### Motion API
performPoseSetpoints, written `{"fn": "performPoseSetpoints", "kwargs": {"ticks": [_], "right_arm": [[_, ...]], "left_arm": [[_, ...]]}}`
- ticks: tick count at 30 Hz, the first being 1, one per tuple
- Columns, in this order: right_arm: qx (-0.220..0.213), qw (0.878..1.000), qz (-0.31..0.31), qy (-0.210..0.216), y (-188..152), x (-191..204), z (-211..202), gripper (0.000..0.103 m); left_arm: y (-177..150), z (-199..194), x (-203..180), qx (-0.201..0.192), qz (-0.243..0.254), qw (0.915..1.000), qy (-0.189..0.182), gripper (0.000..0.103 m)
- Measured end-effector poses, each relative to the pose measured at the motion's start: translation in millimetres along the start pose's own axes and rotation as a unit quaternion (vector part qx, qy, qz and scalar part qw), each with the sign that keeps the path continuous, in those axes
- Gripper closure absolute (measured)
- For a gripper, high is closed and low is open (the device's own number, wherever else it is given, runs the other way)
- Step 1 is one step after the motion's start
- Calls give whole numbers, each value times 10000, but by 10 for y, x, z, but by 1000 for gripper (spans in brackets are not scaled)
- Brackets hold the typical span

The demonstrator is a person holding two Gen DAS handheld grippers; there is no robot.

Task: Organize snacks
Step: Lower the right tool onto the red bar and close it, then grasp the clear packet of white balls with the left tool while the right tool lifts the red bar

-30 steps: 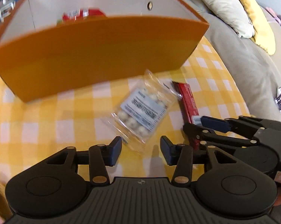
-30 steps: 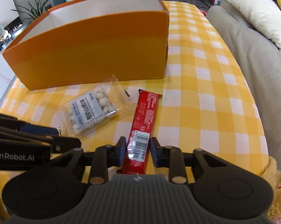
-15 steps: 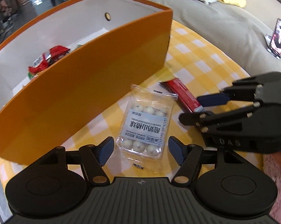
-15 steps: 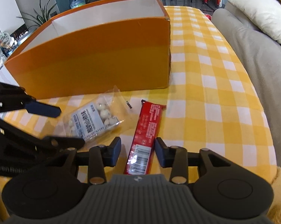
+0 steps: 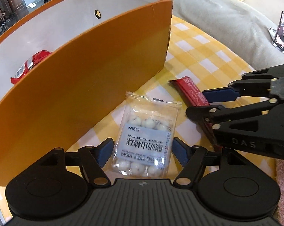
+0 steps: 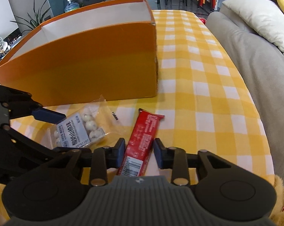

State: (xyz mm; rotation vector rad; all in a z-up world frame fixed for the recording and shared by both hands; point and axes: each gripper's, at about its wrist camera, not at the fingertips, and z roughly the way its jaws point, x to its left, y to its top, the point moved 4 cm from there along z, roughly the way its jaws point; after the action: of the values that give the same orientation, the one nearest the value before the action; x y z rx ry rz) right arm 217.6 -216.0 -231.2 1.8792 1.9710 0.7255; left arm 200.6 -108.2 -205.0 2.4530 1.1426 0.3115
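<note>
Two grippers are shown, each spread wide enough to straddle one snack lying flat on the checked tablecloth. Between the parted fingers of the left gripper lies the clear bag of white candy balls, not yet pinched; the right gripper likewise brackets the red bar, ungripped. Just ahead of both stands the orange box, presumably the destination, with a red packet already inside.

Both held low, side by side: left gripper spread wide apart, right gripper parted too, fingers pointing forward, tips close together.
</note>
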Motion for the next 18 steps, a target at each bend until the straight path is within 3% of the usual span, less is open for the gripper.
{"fn": "performPoseSetpoints", "kwargs": {"ticks": [7, 11, 18], "right_arm": [[-44, 9999, 111, 1, 28, -64, 20, 74], [-68, 9999, 87, -12, 31, -56, 25, 74], [-69, 9999, 79, -35, 24, -43, 14, 74]], "left_arm": [[27, 37, 25, -97, -44, 9999, -70, 16], [9, 15, -12, -187, -85, 9997, -109, 28], [-7, -3, -39, -51, -465, 9988, 113, 33]]}}
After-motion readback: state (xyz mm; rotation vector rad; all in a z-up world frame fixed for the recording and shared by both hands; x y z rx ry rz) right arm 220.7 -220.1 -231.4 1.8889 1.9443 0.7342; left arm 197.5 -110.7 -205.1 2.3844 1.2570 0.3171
